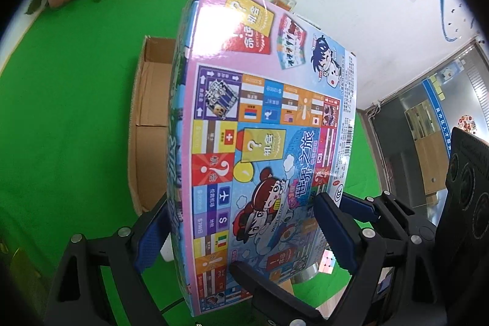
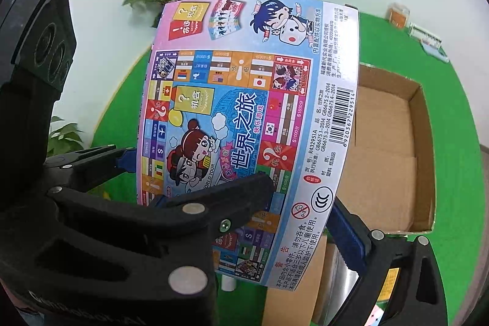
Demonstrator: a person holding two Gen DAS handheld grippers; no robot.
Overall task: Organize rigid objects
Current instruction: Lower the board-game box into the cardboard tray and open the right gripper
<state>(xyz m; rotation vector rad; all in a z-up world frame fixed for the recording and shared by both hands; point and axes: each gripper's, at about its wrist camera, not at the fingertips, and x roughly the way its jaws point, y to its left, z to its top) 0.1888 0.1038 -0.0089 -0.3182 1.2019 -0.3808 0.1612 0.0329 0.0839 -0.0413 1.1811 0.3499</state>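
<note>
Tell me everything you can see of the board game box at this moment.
The board game box is a flat, glossy cardboard carton printed with cartoon children, flags, a game track, Chinese text and a barcode. It looks closed and undamaged. It is held up off the green table, tilted, its printed face toward both cameras. Both tongs clamp its near end: the left tongs across its thickness, the right tongs likewise, blue pads against it. The open cardboard box lies behind and below it.

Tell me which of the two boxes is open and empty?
The plain brown cardboard box on the green table: no lid, bare inside. The colourful printed board-game box is closed, held above it.
</note>
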